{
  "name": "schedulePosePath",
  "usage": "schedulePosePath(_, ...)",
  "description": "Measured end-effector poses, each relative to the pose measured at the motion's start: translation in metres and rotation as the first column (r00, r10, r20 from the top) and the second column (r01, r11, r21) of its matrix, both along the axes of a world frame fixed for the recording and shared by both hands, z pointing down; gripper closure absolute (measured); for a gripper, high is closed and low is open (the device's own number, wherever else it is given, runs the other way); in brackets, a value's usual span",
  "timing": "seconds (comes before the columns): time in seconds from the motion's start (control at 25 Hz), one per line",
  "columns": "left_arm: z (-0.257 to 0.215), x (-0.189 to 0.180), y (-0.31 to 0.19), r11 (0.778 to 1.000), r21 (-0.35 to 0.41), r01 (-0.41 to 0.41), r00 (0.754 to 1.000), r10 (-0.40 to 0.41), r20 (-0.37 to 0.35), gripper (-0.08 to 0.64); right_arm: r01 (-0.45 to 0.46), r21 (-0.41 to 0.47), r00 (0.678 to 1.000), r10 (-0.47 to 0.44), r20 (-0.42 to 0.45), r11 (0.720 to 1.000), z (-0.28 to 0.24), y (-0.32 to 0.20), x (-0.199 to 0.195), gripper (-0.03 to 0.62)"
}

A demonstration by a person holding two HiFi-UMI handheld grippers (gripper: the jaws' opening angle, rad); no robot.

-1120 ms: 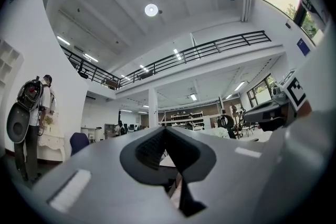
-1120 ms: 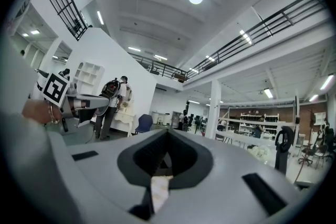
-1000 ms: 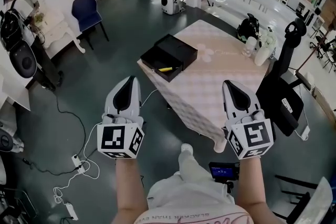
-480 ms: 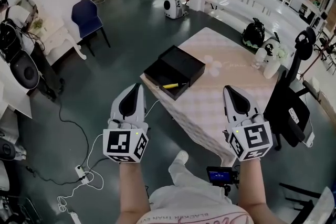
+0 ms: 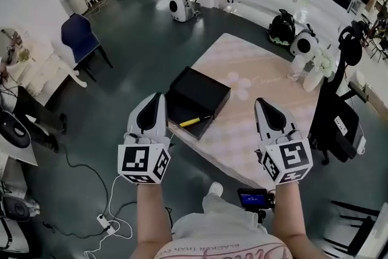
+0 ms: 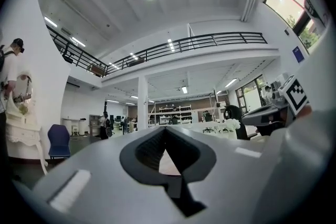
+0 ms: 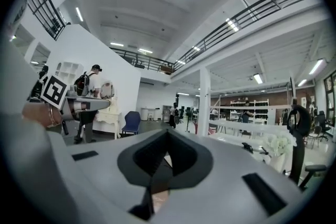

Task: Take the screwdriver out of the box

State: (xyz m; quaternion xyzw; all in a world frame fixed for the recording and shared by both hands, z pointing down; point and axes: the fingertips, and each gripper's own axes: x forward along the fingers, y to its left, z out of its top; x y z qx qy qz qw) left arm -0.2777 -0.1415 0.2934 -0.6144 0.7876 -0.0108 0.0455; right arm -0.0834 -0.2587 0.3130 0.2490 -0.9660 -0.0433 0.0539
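On the desk (image 5: pixel 260 79) at its near left corner, box (image 5: pixel 203 89) with screwdriver (image 5: pixel 190 122) inside, left gripper (image 5: pixel 159 94) just left, right gripper (image 5: pixel 259 100) to the right.

The head view looks steeply down from above, close over the left gripper (image 5: pixel 159 96) and right gripper (image 5: pixel 259 101), onto the surface (image 5: pixel 267 94). Each gripper view sits just behind its own fingers (image 6: pixel 94 165), facing level across the hall. All three share the chair (image 5: pixel 80 38).

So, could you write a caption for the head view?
Left hand-held gripper and right hand-held gripper, both shut, face open box with screwdriver.
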Motion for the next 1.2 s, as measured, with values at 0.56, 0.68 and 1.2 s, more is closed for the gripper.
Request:
schedulePosePath(0.56,0.011,-0.022,-0.086,0.986,-0.024,-0.166,0.985,0.165,-0.039,0.548,-0.186,-0.001,0.983,0.186,0.000,0.983,0.001,-0.055,0.009,0.586)
schedulePosePath(0.68,0.009,-0.025,-0.098,0.974,-0.009,-0.226,0.972,0.225,-0.067,0.441,-0.232,0.006,0.973,0.232,0.003,0.973,-0.002,-0.056,0.011,0.586)
schedulePosePath(1.2,0.051,-0.022,-0.125,0.889,-0.156,-0.430,0.903,0.420,-0.093,0.285,-0.387,0.013,0.922,0.387,-0.017,0.922,0.001,-0.048,0.016,0.586)
